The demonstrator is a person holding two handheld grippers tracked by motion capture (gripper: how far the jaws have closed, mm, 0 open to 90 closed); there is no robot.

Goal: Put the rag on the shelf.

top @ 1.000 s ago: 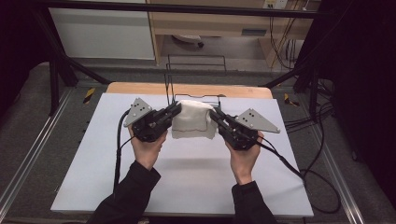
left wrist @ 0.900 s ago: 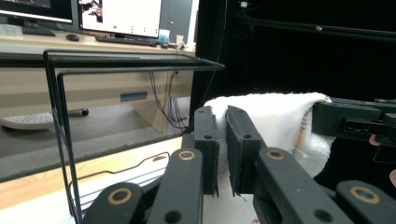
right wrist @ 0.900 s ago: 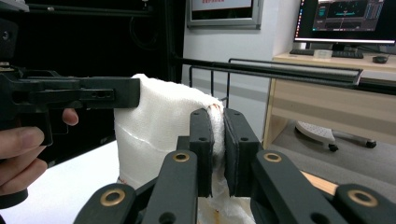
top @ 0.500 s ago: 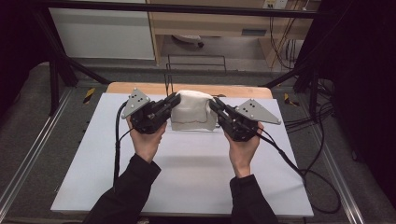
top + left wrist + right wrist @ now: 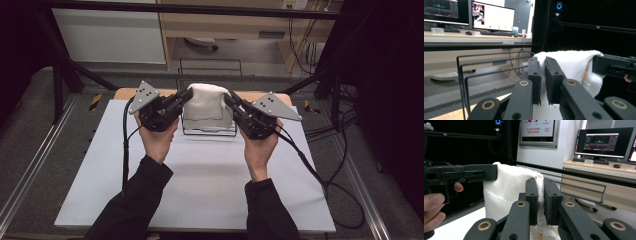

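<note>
— White terry cloth: how is the folded towel (image 5: 206, 102) expected to handle?

— It is judged light, soft and limp. Sagging is to be expected wherever it is left unsupported, so it is best taken at two opposite edges at once. Little slip is expected, since the loops give the pads something to bite.

— Where is it seen?

— At upper centre of the high view, held above the black wire rack (image 5: 209, 127), which stands on the white table (image 5: 210, 190). Whether the lower hem touches the wires cannot be told.

— And the grips?

— The left gripper (image 5: 186, 96) is closed on the towel's left edge; in the left gripper view its jaws are narrowed to a slit with cloth (image 5: 571, 67) pinched between them. The right gripper (image 5: 229, 99) is clamped on the right edge, and fabric (image 5: 506, 190) is seen squeezed between its jaws in the right gripper view.

— The hands' pose?

— Both forearms are brought up from the bottom of the frame, wrists raised, the grippers angled inward toward each other at matching height, the towel slung between them.
</note>
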